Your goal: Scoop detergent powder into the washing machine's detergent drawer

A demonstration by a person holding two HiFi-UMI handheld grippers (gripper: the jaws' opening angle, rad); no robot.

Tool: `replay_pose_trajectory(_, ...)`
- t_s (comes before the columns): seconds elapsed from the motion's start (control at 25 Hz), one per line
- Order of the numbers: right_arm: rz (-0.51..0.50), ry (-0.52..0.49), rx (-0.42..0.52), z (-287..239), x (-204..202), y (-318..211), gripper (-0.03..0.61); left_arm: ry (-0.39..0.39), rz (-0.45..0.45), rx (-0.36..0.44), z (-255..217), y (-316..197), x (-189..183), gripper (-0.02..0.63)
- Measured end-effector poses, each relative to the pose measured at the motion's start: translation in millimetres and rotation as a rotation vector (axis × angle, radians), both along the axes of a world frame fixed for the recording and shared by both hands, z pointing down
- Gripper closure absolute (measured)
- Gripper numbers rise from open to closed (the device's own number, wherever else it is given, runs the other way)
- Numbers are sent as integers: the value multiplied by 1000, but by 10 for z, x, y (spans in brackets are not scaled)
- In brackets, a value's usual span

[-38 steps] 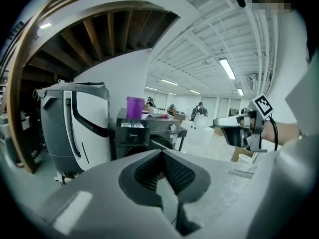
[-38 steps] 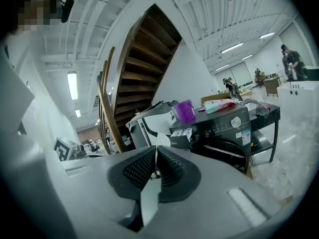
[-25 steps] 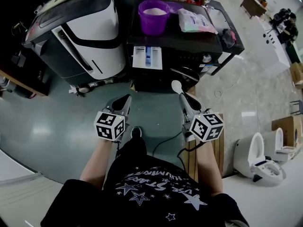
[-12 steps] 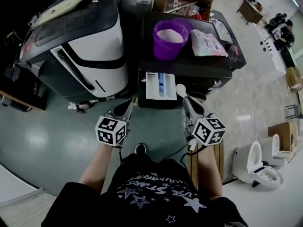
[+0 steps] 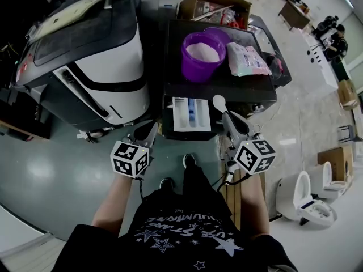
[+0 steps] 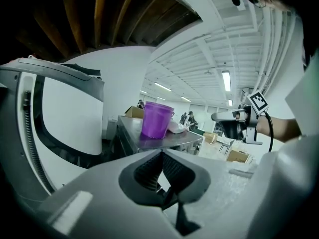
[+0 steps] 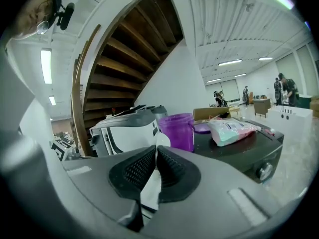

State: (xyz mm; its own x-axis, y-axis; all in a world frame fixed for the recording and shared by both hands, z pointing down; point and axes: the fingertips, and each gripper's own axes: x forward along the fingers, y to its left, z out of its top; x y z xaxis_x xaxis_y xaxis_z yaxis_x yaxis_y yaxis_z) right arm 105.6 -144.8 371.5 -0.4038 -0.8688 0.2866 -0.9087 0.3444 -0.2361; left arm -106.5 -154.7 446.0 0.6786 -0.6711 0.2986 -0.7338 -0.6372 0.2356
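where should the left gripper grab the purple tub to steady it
Pinch the purple tub by its left rim wall, one jaw inside, coming from above: it stands upright and open, and the bag crowds its right.

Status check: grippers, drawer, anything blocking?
Left gripper shut, empty. Right gripper shut on white spoon. Detergent drawer open; purple powder tub on washer top. Nothing blocking.

the purple tub (image 5: 199, 58) stands upright and uncovered on top of the black washing machine (image 5: 227, 83), holding pale pinkish powder (image 5: 202, 51). a pastel detergent bag (image 5: 247, 60) lies just beside it on the right. the white detergent drawer (image 5: 191, 114) is pulled out at the machine's front, with a blue insert in its middle. the white scoop (image 5: 219, 102) is just right of the drawer, its handle clamped between the fingers (image 5: 235, 127) of the right gripper (image 5: 228, 118).
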Motion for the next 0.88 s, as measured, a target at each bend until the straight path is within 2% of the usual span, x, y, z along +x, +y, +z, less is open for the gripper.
replay_pose_trajectory(0.44, -144, 3, 140, -534, 102, -1002, 541, -25, -37, 58, -263, -666, 186, 611)
replay_pose_trajectory(0.64, -217, 58, 175, -711, 173, -1491, 541, -26, -70, 75, -358, -1066, 334, 609)
replay_pose_trajectory(0.76, -283, 108, 164, -741, 167, -1744, 541, -29, -93, 72, -374, -1236, 378, 607)
replay_pose_trajectory(0.88, -380, 172, 108, -686, 132, -1925, 541, -36, -116, 67, -377, -1361, 410, 607)
